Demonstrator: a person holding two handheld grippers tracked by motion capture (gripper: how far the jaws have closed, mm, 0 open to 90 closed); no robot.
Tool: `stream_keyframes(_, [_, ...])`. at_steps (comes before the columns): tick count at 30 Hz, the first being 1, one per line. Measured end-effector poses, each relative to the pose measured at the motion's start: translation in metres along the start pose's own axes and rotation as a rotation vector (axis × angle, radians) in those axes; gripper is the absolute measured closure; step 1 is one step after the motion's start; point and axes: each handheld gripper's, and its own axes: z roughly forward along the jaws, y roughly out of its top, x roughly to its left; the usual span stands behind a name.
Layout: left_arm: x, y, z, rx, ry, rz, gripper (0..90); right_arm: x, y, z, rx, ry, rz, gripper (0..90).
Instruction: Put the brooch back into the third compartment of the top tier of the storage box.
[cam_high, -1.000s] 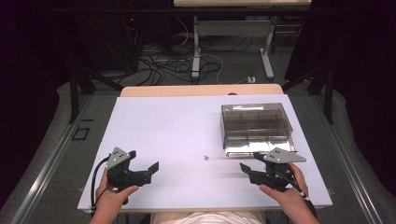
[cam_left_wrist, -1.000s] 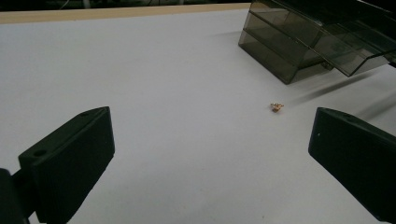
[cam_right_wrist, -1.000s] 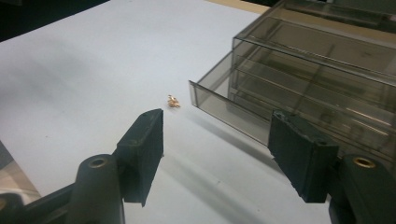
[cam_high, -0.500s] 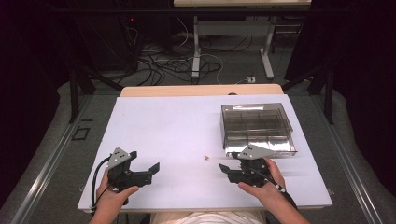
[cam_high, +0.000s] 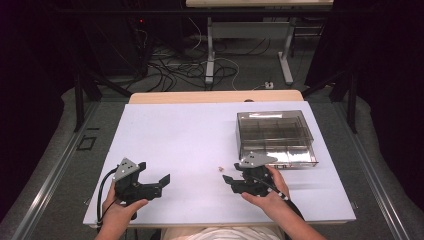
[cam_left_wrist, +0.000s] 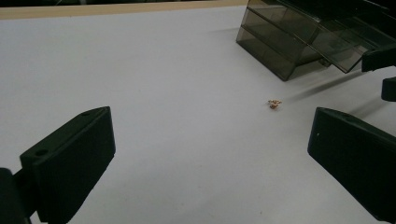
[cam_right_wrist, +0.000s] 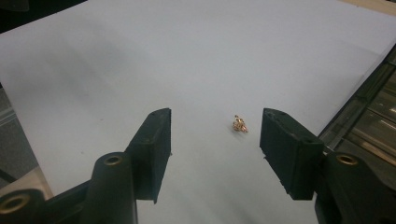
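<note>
A tiny gold trinket (cam_right_wrist: 240, 124) is seen lying on the white table (cam_high: 180, 140), just beside the smoky box (cam_high: 275, 132), between and slightly ahead of the spread jaws of the right gripper (cam_high: 234, 181). It is judged light, hard and easily flicked away; its middle should be pinched gently. The left gripper (cam_high: 159, 184) is held spread, empty, well apart. No writing can be read.

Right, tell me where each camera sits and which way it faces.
High view: above the person's side, looking forward and down on the table; both hands and grippers show.
Left gripper view: rides the left gripper, facing the box; own fingers show.
Right gripper view: rides the right gripper; own fingers show.
All share the small gold piece.
</note>
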Motion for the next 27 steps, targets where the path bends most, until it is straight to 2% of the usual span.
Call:
stream_keyframes(10, [0.001,0.0,0.0,0.004,-0.001,0.007,0.6,0.003,0.005,0.02,0.012,-0.016,0.024,48.7])
stream_keyframes(20, [0.0,0.0,0.0,0.002,-0.009,-0.005,0.6,0.009,0.006,0.046,0.039,-0.093,0.016,55.0])
stream_keyframes(25, [0.001,0.0,0.0,0.003,-0.011,0.001,0.7,0.009,0.009,0.053,0.055,-0.096,0.03,57.5])
stream_keyframes(26, [0.001,0.0,0.0,0.004,-0.011,0.002,0.6,0.009,0.011,0.053,0.075,-0.096,0.026,58.4])
stream_keyframes(27, [0.001,0.0,0.0,0.004,-0.011,0.002,0.6,0.009,0.013,0.055,0.063,-0.094,0.028,58.7])
